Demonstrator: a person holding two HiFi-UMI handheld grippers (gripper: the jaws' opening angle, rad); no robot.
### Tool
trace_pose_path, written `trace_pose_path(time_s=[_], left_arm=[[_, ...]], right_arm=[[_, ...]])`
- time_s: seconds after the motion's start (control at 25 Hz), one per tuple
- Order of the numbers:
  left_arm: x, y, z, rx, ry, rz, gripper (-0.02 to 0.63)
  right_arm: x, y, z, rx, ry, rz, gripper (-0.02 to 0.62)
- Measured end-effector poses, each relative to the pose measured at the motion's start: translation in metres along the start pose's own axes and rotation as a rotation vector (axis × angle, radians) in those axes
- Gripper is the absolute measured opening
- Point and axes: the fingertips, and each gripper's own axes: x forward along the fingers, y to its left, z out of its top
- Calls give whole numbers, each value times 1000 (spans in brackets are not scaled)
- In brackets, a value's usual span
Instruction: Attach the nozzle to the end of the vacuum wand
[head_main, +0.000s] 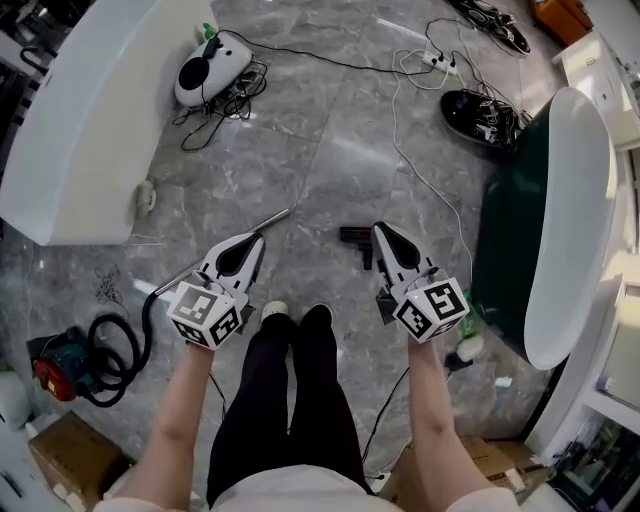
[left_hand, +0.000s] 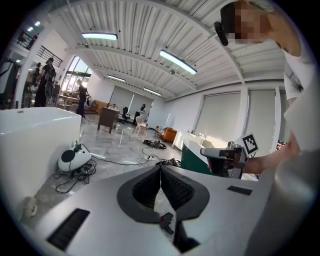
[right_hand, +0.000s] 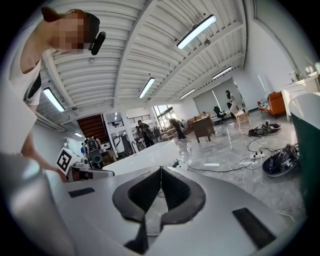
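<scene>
Two empty, shut tongs — left tongs (head_main: 257, 239) by the slim silver wand (head_main: 272, 217), right tongs (head_main: 379, 229) by the small black nozzle (head_main: 354, 237).

Wand (head_main: 272, 217): we see only its end; the middle is hidden under the left gripper (head_main: 258, 238).
Nozzle (head_main: 355, 238): right part hidden behind the right gripper (head_main: 380, 230).
People (left_hand: 47, 75) far ahead: too small for us.

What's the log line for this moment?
left claw: shut, empty | right claw: shut, empty | wand, nozzle: on floor, unattached
</scene>
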Motion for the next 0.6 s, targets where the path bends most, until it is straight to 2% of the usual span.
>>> trace_pose_path(time_s=[0.16,0.32,0.48,0.6], left_arm=[[29,14,-40,9,24,-23,11],[58,30,-101,16,55,-85,10],[87,65,-180,28,96,-115,11],[113,97,-244,35,122,-120,9]], right_arm=[[11,-22,-35,8,-13,4,14],[15,-54,-86,40,-56,-36,14],[32,-82,-157,96,-113,-70,14],[53,-101,-223,108,-118,-80,14]])
